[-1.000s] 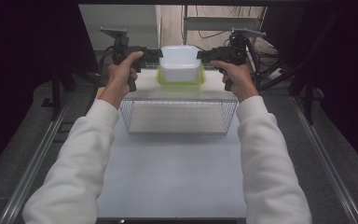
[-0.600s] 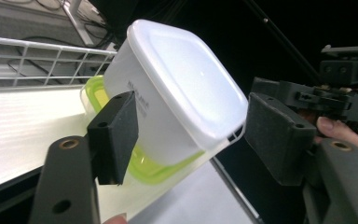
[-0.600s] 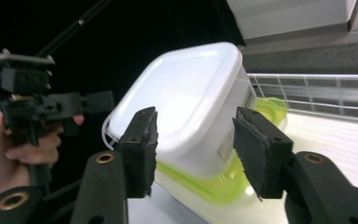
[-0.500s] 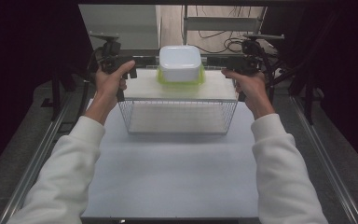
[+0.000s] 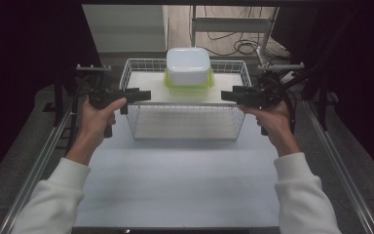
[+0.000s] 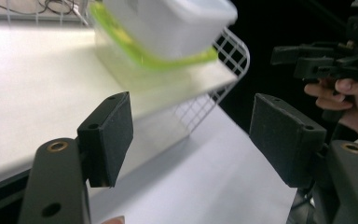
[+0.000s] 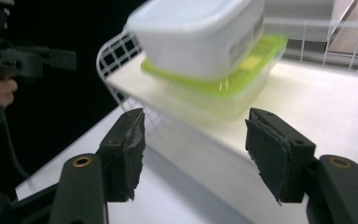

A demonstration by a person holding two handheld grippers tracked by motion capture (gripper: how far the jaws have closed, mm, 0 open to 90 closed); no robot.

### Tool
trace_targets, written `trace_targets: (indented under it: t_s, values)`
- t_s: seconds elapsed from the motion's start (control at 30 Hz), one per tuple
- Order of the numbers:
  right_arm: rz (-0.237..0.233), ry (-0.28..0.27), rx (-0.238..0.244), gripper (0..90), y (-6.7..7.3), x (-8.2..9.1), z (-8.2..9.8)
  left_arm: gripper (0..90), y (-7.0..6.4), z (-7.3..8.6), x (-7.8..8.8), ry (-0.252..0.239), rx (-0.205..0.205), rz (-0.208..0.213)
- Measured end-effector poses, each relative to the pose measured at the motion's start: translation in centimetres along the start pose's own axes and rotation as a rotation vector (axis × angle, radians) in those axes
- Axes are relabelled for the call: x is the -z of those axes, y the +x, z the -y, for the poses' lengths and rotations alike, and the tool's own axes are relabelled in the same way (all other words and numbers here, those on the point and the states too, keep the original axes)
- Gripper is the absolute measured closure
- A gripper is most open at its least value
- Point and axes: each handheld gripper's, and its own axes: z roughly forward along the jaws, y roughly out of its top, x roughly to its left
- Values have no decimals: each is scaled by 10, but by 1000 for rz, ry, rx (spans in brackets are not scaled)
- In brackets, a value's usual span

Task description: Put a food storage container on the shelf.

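A white lidded box (image 5: 188, 66) is stacked on a clear box with a green lid (image 5: 189, 83). Both rest on the white surface inside a wire basket (image 5: 185, 106), at its back middle. My left gripper (image 5: 146, 94) is open at the basket's front left corner and points right. My right gripper (image 5: 225, 93) is open at the front right corner and points left. The left gripper view has the stack (image 6: 168, 23) beyond my open left gripper (image 6: 191, 135), with the other gripper far right. In the right gripper view my right gripper (image 7: 196, 154) frames the stack (image 7: 196, 37) from a short distance.
The white table top (image 5: 185, 180) lies bare between the basket and the person's sleeves. Metal rails (image 5: 39, 165) run along both table sides. A metal frame with cables (image 5: 233, 29) stands behind the basket, and dark curtains hang at left and right.
Both grippers let go of the stacked boxes, which now sit in the basket. They then drew outward and back toward the person, to the basket's front corners.
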Motion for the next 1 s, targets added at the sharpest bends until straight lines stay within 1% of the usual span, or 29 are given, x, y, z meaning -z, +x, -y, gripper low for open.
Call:
trace_targets:
  t_s: [0.1, 0.2, 0.27, 0.3, 0.33, 0.37, 0.43, 0.53, 0.63, 0.67, 0.73, 0.8, 0.83, 0.9, 1.0]
  values:
    - [1, 23, 26, 352, 4, 6, 23, 296, -4, 20, 1, 34, -13, 4]
    - [-3, 50, 30, 343, 4, 11, 46, 296, -4, 43, -1, 64, -22, 2]
    - [-8, 58, 20, 341, 4, 15, 63, 297, -3, 59, -3, 83, -31, -11]
    - [-11, 61, 14, 340, 3, 17, 71, 297, -2, 69, -4, 87, -38, -24]
    - [-12, 67, 8, 339, 3, 18, 81, 301, -2, 75, -4, 85, -42, -32]
    - [-12, 72, 4, 339, 3, 19, 87, 307, -1, 83, -6, 91, -43, -39]
    - [-12, 98, -11, 337, 3, 20, 104, 309, 1, 99, -11, 106, -50, -55]
    - [-19, 138, -34, 335, 3, 17, 131, 308, 6, 121, -16, 140, -37, -53]
    - [-11, 168, -53, 333, 2, 13, 154, 308, 11, 139, -20, 178, -24, -61]
    - [-9, 172, -64, 333, 0, 12, 160, 306, 13, 144, -22, 196, -21, -65]
    - [-7, 190, -85, 332, -2, 9, 168, 305, 15, 151, -23, 211, -7, -75]
    - [4, 200, -85, 331, -3, 7, 174, 304, 17, 154, -24, 222, -3, -84]
    - [2, 203, -85, 330, -3, 6, 176, 304, 18, 155, -24, 227, -5, -93]
    - [10, 211, -77, 325, -2, 5, 177, 302, 18, 155, -23, 226, -2, -94]
    - [9, 200, -76, 323, -1, 7, 176, 300, 18, 156, -21, 219, 2, -93]
